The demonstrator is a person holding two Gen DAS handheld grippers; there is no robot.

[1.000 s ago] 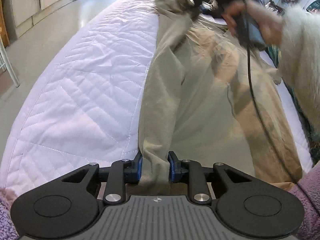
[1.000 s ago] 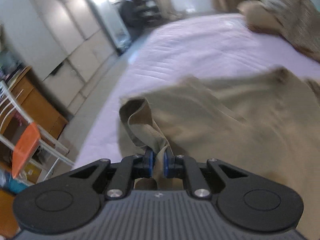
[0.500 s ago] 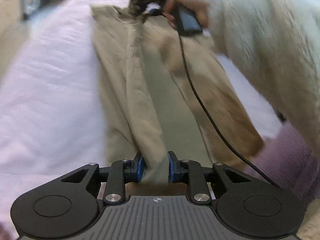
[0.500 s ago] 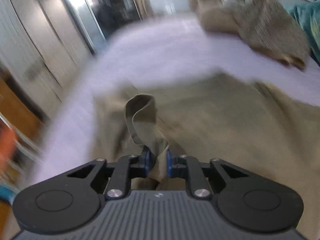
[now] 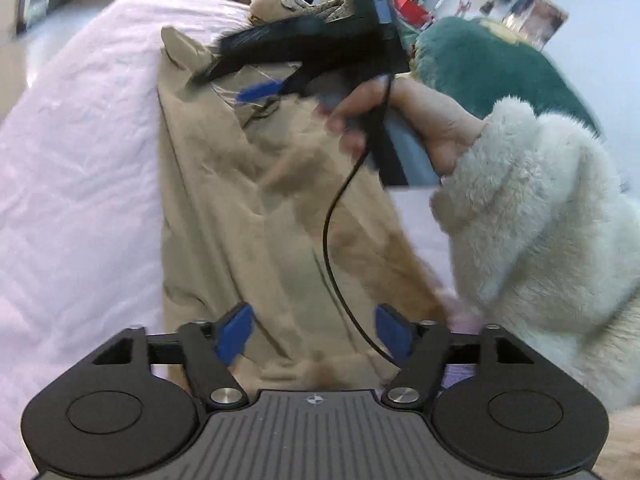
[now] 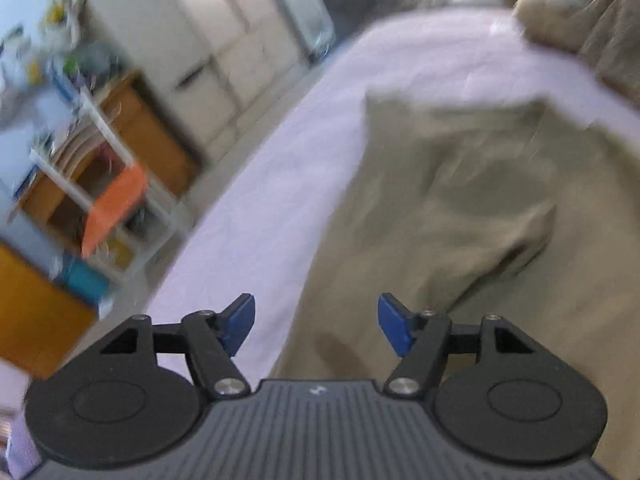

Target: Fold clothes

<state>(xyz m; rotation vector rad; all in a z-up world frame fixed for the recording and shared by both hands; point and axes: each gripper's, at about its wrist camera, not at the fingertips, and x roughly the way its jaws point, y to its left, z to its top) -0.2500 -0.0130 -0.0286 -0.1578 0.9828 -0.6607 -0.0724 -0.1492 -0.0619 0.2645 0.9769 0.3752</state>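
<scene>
Khaki trousers (image 5: pixel 224 200) lie stretched on the quilted pink bed (image 5: pixel 72 168), directly ahead of the left hand-held gripper (image 5: pixel 314 334), whose blue pads stand apart, empty. Ahead, the right hand-held gripper (image 6: pixel 316 326) is also spread wide over the trousers, holding nothing.

home bedroom | quilted bed (image 5: pixel 80 168) | cupboards (image 6: pixel 224 52) | wall pictures (image 5: pixel 536 16)

No readable text, label or number anywhere — both views too blurred.
</scene>
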